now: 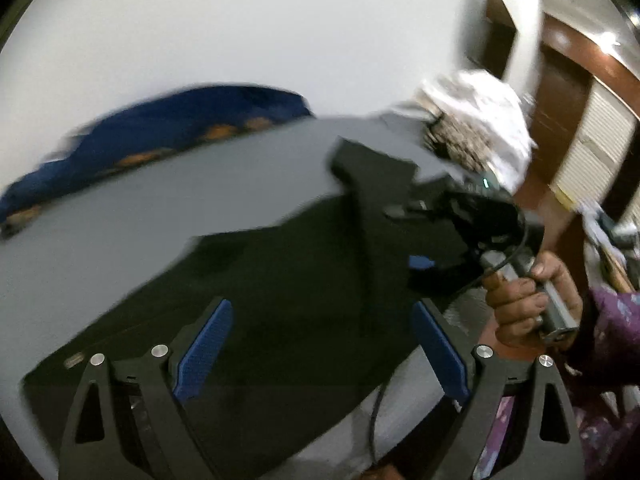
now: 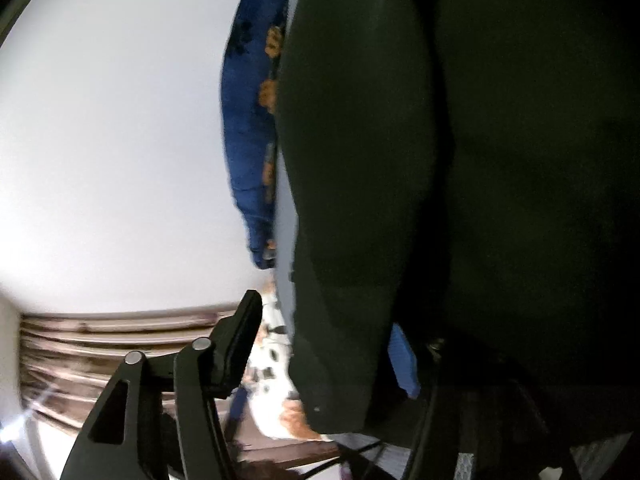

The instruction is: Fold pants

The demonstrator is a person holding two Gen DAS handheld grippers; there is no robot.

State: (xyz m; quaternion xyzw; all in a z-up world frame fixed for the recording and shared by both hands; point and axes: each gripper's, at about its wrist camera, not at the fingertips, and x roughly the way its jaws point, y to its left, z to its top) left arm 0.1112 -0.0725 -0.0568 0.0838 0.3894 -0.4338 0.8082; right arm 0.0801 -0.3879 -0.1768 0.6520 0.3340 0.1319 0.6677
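Dark, almost black pants (image 1: 280,280) lie spread on a grey surface (image 1: 160,200). My left gripper (image 1: 320,352) is open and empty, hovering just above the pants near their near end. My right gripper (image 1: 416,240) shows in the left wrist view at the pants' far right edge, held by a hand (image 1: 524,300). In the right wrist view the pants (image 2: 440,160) fill most of the frame, with dark cloth lying between the fingers of my right gripper (image 2: 328,344). The jaws stand apart there, and the grip itself is hidden by the cloth.
A blue cushion with orange flowers (image 1: 168,132) lies along the far edge of the surface; it also shows in the right wrist view (image 2: 252,120). A white and patterned heap of cloth (image 1: 480,128) sits at the far right. Brown wooden furniture (image 1: 560,100) stands behind it.
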